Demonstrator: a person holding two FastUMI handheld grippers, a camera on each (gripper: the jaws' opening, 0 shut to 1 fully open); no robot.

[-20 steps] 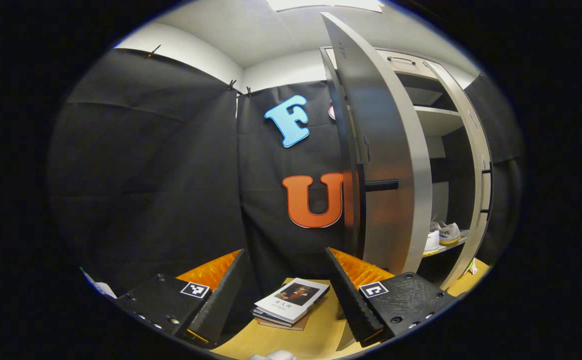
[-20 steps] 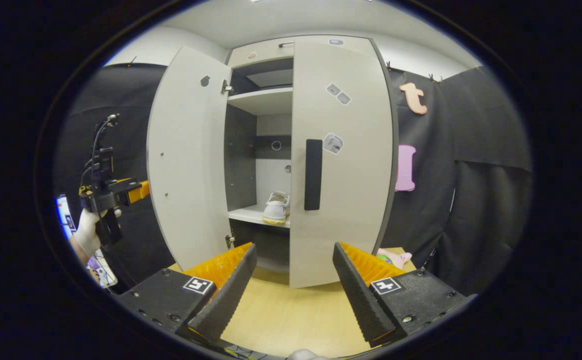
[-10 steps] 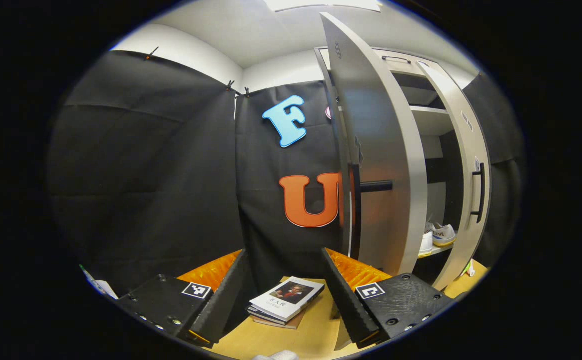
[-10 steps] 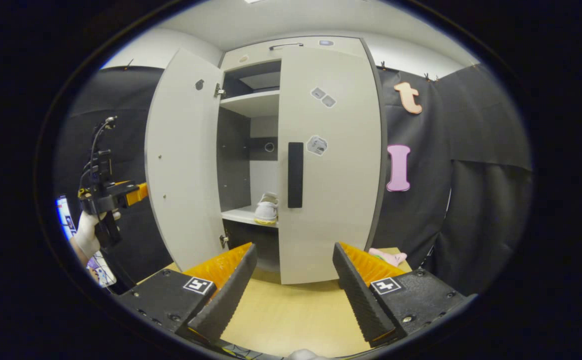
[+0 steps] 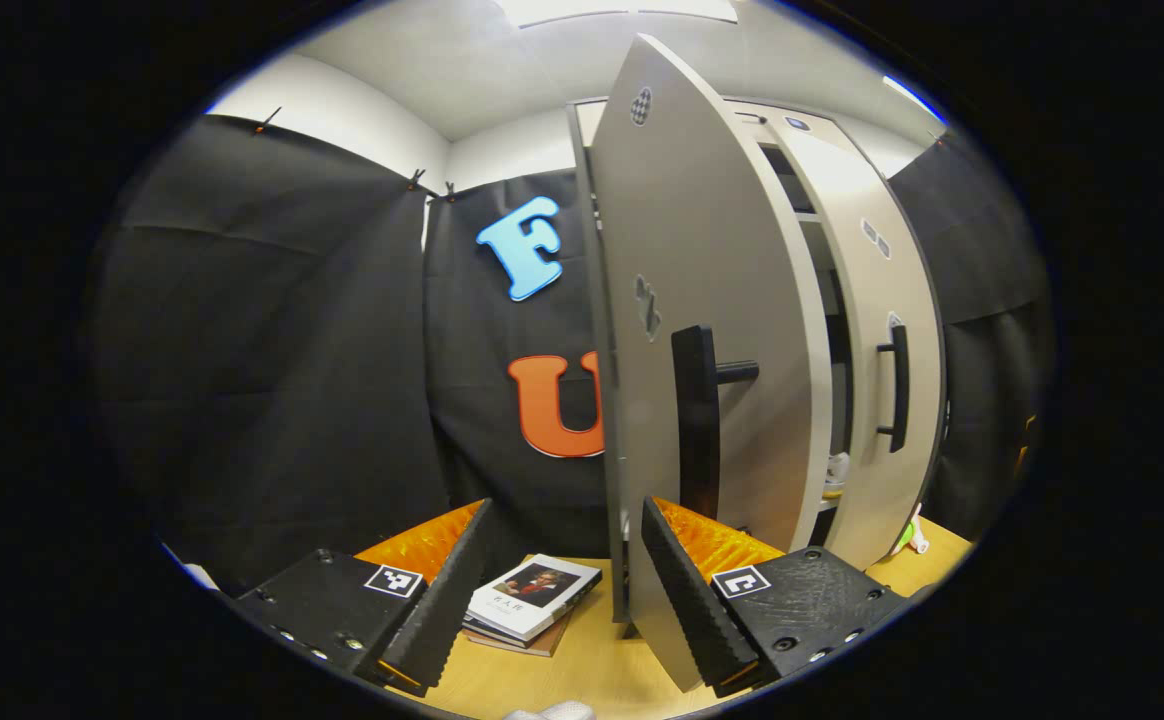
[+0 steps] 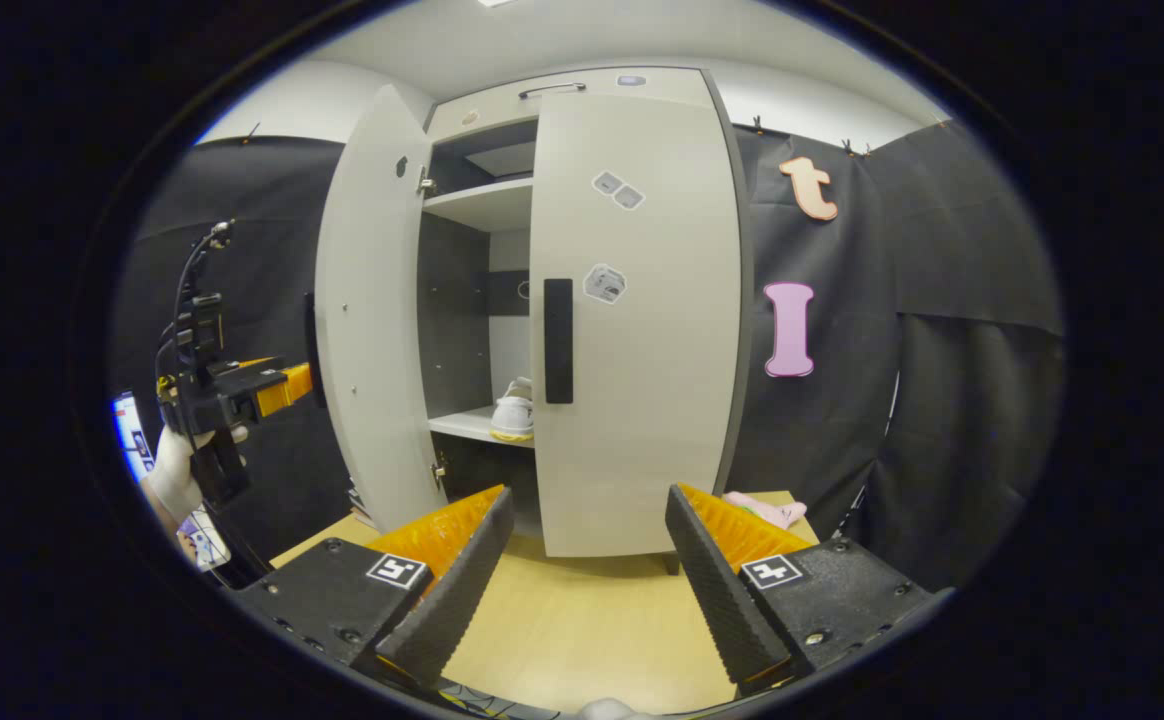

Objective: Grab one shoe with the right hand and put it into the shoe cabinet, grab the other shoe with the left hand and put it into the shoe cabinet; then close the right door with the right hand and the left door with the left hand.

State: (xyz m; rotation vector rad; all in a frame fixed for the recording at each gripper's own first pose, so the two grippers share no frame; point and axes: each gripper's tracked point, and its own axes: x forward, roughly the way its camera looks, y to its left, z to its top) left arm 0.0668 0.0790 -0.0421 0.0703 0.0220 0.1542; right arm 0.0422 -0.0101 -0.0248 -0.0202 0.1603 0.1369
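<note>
Two doors on the shoe cabinet (image 6: 582, 85) stand differently: in the right gripper view the right door (image 6: 642, 330) lies flat across its half of the opening with its dark handle (image 6: 559, 340) at the inner edge, while the left door (image 6: 372, 330) hangs ajar, swung out toward you. Through the gap between them you can see a white shoe (image 6: 514, 415) resting on the lower shelf (image 6: 462, 425); whether a second shoe sits beside it cannot be told from here. Your right gripper (image 6: 582, 590) is held back from the cabinet over the wooden floor (image 6: 582, 630), jaws apart and holding nothing. In the same view your left gripper (image 6: 287, 385) sits at the outer face of the left door, carried by a gloved hand (image 6: 177, 470). In the left gripper view the left gripper's (image 5: 562, 585) jaws are also apart and empty, and the left door's (image 5: 702, 300) front edge rises just ahead of the right-hand finger (image 5: 687, 590), its dark handle (image 5: 697, 420) directly above that finger; contact with the door cannot be confirmed. A small stack of books (image 5: 532, 600) lies on the floor near the door's foot.
</note>
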